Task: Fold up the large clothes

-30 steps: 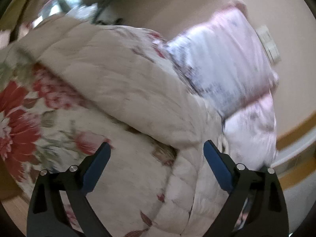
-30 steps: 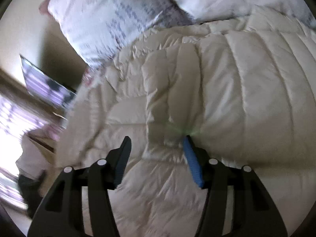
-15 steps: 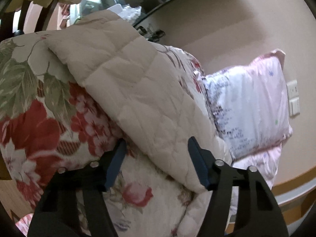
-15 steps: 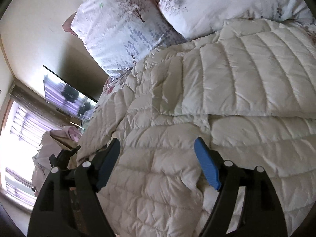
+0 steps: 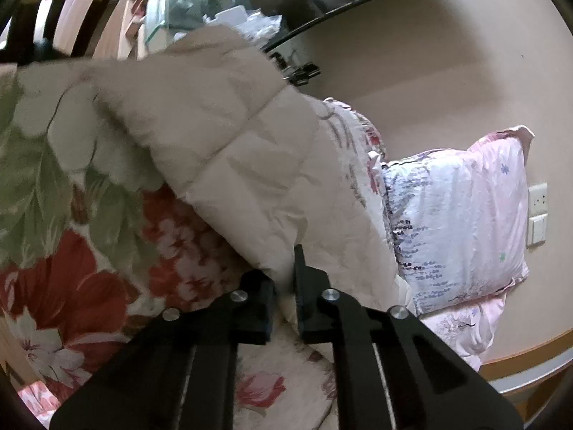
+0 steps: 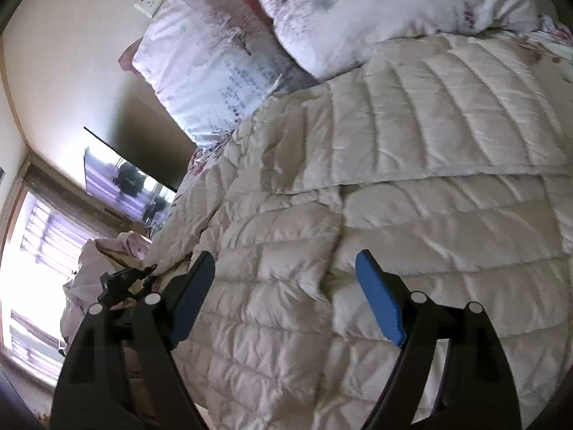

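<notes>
A cream quilted padded coat [image 5: 232,136] lies over a bedspread with big red flowers [image 5: 71,268]. My left gripper [image 5: 281,272] is shut on a lower edge of the coat, and the fabric bunches between its black fingers. In the right wrist view the coat [image 6: 429,125] spreads wide across the bed, with one layer folded over another. My right gripper [image 6: 284,254] hovers over it with its jaws opening. Its blue pads [image 6: 379,297] stand apart on either side of a puffy ridge and do not press on it.
Two white and pink pillows [image 5: 458,215] [image 6: 222,68] lean on the beige wall at the head of the bed. A dark screen [image 6: 118,179] hangs by a bright window [image 6: 35,251]. Wall sockets [image 5: 537,197] sit beside the pillow.
The left gripper closed from wide open onto the coat's edge as it moved in. The right gripper let go of a fold, opened wider and drew back over the coat.
</notes>
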A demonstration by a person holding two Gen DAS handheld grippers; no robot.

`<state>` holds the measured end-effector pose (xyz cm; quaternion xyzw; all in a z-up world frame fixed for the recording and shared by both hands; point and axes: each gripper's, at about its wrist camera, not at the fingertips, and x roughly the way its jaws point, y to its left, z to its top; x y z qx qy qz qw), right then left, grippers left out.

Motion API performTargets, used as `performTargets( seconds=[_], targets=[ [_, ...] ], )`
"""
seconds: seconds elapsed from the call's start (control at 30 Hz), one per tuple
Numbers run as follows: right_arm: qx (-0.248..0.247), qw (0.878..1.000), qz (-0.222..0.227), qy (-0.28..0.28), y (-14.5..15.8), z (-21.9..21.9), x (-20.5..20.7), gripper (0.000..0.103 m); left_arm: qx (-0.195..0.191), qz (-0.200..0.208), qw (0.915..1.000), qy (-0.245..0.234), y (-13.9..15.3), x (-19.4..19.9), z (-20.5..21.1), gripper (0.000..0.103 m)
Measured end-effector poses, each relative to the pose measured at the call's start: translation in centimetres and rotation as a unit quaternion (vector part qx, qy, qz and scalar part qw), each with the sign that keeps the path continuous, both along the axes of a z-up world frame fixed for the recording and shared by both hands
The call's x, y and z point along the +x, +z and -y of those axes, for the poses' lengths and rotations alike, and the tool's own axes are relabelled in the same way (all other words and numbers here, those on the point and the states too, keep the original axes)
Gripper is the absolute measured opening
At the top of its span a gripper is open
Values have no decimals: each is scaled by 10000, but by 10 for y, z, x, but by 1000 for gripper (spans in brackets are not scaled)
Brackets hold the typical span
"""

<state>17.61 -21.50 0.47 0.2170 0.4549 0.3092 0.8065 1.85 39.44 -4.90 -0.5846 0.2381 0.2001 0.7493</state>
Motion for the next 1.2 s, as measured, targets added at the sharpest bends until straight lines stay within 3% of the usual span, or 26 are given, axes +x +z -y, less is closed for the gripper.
performTargets(
  seconds=[0.2,0.37,0.47,0.57,0.67,0.77,0.97,1.17,1.2],
  targets=[
    [4,9995,129,-274,3,33,-8,81,676,430,9960,-397,60,21,25,5],
    [-9,9987,243,-446,6,56,-15,82,1181,966,9818,-1133,113,53,78,5],
    [13,9981,219,-576,4,67,-16,82,1400,1307,9645,-1816,136,78,130,5],
    [36,9972,189,-727,1,80,-17,82,1625,1586,9377,-2629,150,104,195,5],
    [20,9962,171,-851,-1,90,-17,82,1815,1652,9117,-3294,149,123,255,5],
    [-11,9953,147,-957,-4,99,-18,82,1897,1520,8927,-3795,136,137,303,5],
    [-70,9942,84,-1066,-10,108,-18,82,1927,985,8753,-4325,100,154,358,5],
    [-465,9940,259,-952,-3,94,-13,82,1954,512,8534,-4805,75,164,381,7],
    [-560,9937,344,-913,1,90,-13,82,1912,439,8479,-4924,71,164,384,14]
  ],
)
